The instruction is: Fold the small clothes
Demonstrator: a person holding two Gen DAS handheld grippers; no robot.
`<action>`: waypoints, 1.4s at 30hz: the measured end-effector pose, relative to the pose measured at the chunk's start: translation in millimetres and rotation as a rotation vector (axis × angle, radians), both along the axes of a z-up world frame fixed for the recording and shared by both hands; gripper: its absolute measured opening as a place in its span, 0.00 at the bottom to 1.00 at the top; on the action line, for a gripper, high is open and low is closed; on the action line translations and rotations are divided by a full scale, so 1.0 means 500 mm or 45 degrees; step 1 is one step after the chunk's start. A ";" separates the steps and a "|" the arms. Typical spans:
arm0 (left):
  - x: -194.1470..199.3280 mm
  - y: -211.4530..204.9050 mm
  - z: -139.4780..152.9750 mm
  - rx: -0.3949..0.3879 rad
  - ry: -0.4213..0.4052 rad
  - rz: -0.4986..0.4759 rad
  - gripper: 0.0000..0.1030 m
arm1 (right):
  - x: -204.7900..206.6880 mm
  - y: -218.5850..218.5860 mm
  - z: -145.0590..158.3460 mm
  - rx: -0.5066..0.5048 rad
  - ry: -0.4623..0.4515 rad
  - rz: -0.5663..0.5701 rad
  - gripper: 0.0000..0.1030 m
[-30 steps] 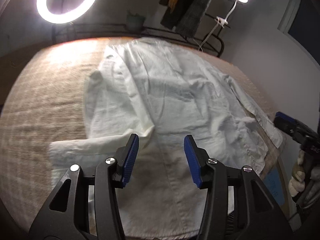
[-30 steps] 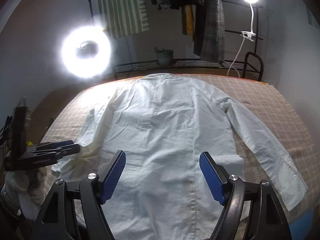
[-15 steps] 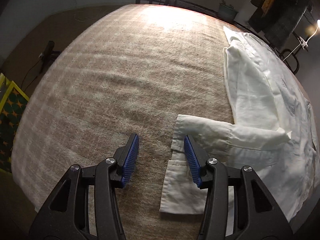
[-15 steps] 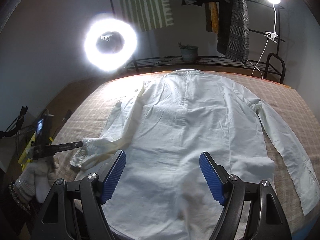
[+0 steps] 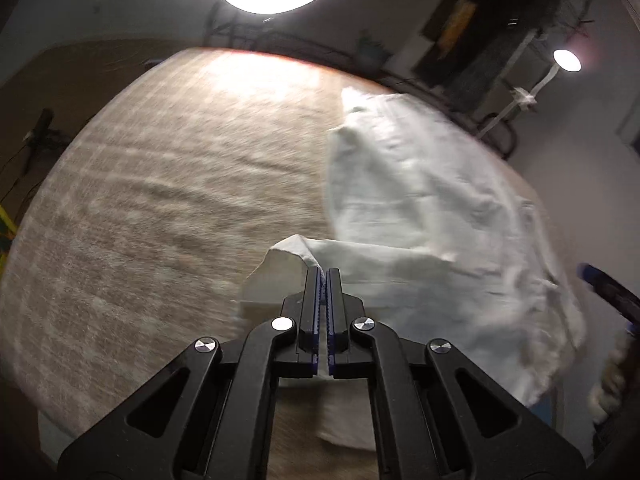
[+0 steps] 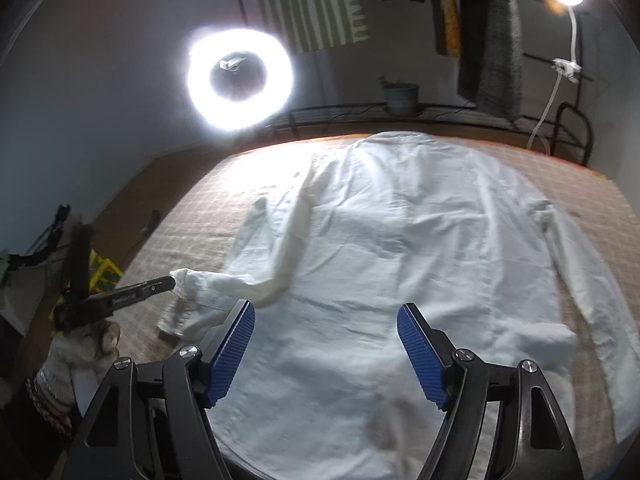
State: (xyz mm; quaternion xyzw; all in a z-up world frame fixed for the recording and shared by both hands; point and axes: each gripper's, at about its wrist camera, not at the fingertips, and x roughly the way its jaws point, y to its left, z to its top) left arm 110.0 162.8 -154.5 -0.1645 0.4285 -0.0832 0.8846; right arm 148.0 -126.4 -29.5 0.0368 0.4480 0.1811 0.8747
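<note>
In the blurred left wrist view, the left gripper [image 5: 322, 276] is clenched on the cuff of the white shirt [image 5: 420, 216] spread on the checked bed [image 5: 160, 200], while the right wrist view shows the right gripper [image 6: 326, 356] released above the shirt's hem, its lower edge cut off.

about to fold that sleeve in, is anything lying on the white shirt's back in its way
Nothing visible: the left gripper is shut on the white cotton sleeve cuff, and the white long-sleeved shirt back lies bare; the open right gripper hovers above its hem.
</note>
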 end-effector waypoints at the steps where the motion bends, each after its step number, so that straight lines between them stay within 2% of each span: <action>1: -0.022 -0.015 0.020 0.005 -0.034 -0.032 0.00 | 0.009 0.008 -0.002 0.019 0.014 0.015 0.73; 5: -0.078 -0.083 0.070 0.036 -0.120 -0.185 0.00 | 0.046 0.032 -0.017 0.103 0.083 0.053 0.73; 7: -0.106 -0.108 0.080 0.014 -0.131 -0.234 0.00 | 0.062 0.041 -0.024 0.125 0.116 0.059 0.73; 10: -0.144 -0.146 0.072 -0.046 -0.098 -0.329 0.00 | 0.087 0.055 -0.032 0.161 0.165 0.082 0.72; 14: -0.200 -0.200 0.050 -0.030 -0.048 -0.456 0.00 | 0.119 0.080 -0.037 0.161 0.213 0.152 0.72; 17: -0.231 -0.193 0.045 -0.091 -0.021 -0.431 0.00 | 0.146 0.111 -0.043 0.154 0.261 0.218 0.71; 19: -0.246 -0.174 0.040 -0.107 -0.010 -0.357 0.00 | 0.164 0.139 -0.045 0.148 0.290 0.281 0.66; 25: -0.250 -0.116 0.004 -0.148 0.055 -0.158 0.01 | 0.223 0.262 -0.071 0.086 0.378 0.440 0.66; 27: -0.240 -0.110 -0.012 -0.108 0.092 -0.116 0.06 | 0.234 0.298 -0.088 0.044 0.392 0.460 0.66; 29: -0.232 -0.109 -0.027 -0.069 0.116 -0.085 0.16 | 0.245 0.340 -0.114 -0.009 0.412 0.479 0.66; 33: -0.219 -0.100 -0.064 -0.060 0.178 -0.056 0.19 | 0.264 0.409 -0.173 -0.098 0.474 0.493 0.65; 36: -0.222 -0.094 -0.078 -0.064 0.198 -0.060 0.19 | 0.274 0.436 -0.209 -0.211 0.491 0.484 0.63; 38: -0.217 -0.089 -0.087 -0.069 0.200 -0.069 0.18 | 0.279 0.448 -0.227 -0.276 0.500 0.475 0.57; 42: -0.215 -0.085 -0.092 -0.105 0.204 -0.079 0.18 | 0.289 0.463 -0.251 -0.358 0.518 0.470 0.51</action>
